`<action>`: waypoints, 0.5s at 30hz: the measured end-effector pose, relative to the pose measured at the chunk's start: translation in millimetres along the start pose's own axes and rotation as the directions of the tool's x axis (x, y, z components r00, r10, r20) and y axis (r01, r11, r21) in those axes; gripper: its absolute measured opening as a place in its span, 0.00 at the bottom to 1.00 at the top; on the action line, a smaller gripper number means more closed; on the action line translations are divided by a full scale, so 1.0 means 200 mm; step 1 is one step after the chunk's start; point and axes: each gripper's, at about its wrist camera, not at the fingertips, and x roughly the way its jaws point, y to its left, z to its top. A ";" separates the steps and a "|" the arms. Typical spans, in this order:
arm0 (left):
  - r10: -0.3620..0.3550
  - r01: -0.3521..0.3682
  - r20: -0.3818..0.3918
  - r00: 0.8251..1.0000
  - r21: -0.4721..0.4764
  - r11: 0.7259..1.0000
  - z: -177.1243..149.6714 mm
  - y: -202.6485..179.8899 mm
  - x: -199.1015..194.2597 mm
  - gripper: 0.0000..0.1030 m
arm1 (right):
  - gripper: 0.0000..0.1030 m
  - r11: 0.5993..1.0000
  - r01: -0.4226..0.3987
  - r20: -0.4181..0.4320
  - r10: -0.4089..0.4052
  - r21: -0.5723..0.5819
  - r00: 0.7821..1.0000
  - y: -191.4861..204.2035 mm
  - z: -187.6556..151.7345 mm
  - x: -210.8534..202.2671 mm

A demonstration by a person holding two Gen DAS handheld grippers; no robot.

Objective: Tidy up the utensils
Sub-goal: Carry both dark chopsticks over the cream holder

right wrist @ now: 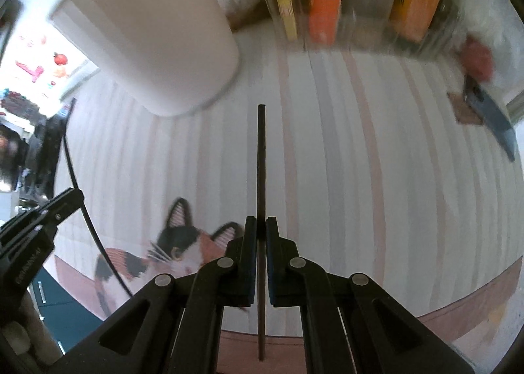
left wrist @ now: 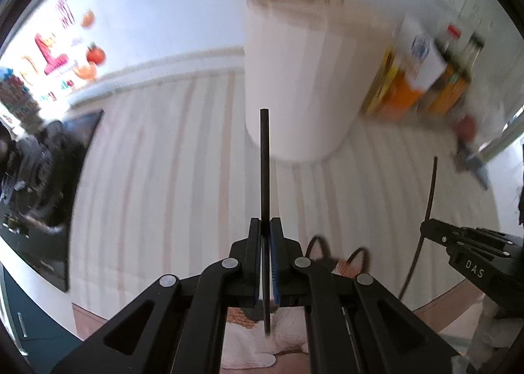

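Black chopsticks, one apiece: left gripper (left wrist: 266,226) pinches one chopstick (left wrist: 264,158), right gripper (right wrist: 258,226) its twin (right wrist: 261,158) — neither is yet in the white holder (left wrist: 294,86), which already stands stocked on the striped cloth (left wrist: 163,161).

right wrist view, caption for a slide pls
Right gripper clamps a black chopstick near the white holder.

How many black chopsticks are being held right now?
2: one black chopstick clamped in the left tongs, the other chopstick clamped in the right tongs. More utensils stand in the white holder.
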 end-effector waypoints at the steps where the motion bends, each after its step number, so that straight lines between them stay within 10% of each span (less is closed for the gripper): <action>1: -0.003 0.003 0.019 1.000 -0.003 1.000 0.02 0.00 -0.04 0.02 | 0.05 1.000 -0.007 0.019 0.007 -0.002 1.000 0.01 0.02 -0.04; 8: -0.051 0.054 0.233 0.971 -0.007 0.999 0.26 0.02 -0.44 0.02 | 0.05 0.996 -0.077 0.196 0.082 -0.033 0.977 0.06 0.20 -0.41; 15: -0.131 0.143 0.387 0.913 -0.004 0.990 0.55 0.05 -0.81 0.01 | 0.04 0.982 -0.152 0.375 0.182 -0.108 0.909 0.19 0.50 -0.93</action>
